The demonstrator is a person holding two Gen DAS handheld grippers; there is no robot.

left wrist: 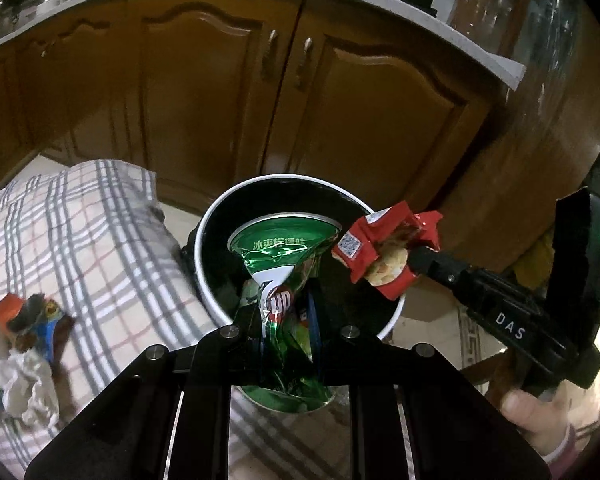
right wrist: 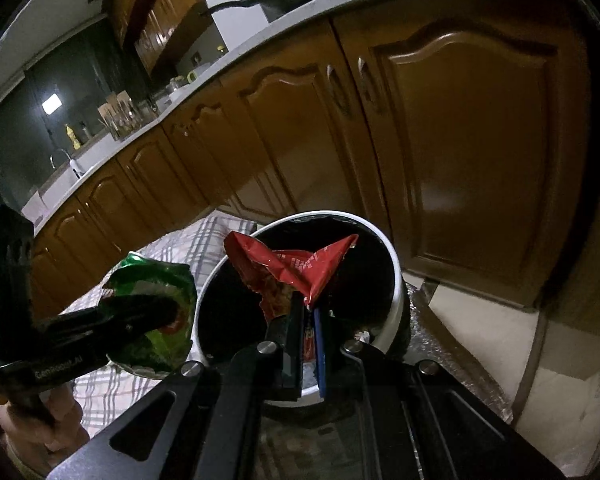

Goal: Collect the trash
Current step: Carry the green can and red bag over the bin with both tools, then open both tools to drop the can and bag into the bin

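Observation:
My left gripper [left wrist: 286,308] is shut on a crushed green soda can [left wrist: 284,256] and holds it over the open white-rimmed trash bin [left wrist: 210,216]. My right gripper [right wrist: 310,312] is shut on a red snack wrapper [right wrist: 296,264], held over the same bin [right wrist: 394,276]. The right gripper [left wrist: 414,258] with the red wrapper [left wrist: 380,248] also shows in the left wrist view at the bin's right rim. The left gripper [right wrist: 172,312] with the green can [right wrist: 160,284] shows in the right wrist view, just left of the bin.
More trash lies on the plaid cloth [left wrist: 100,248] at the left: crumpled white paper [left wrist: 24,388] and a colourful wrapper [left wrist: 40,320]. Brown cabinet doors [left wrist: 220,92] stand right behind the bin, under a white counter edge [right wrist: 300,16].

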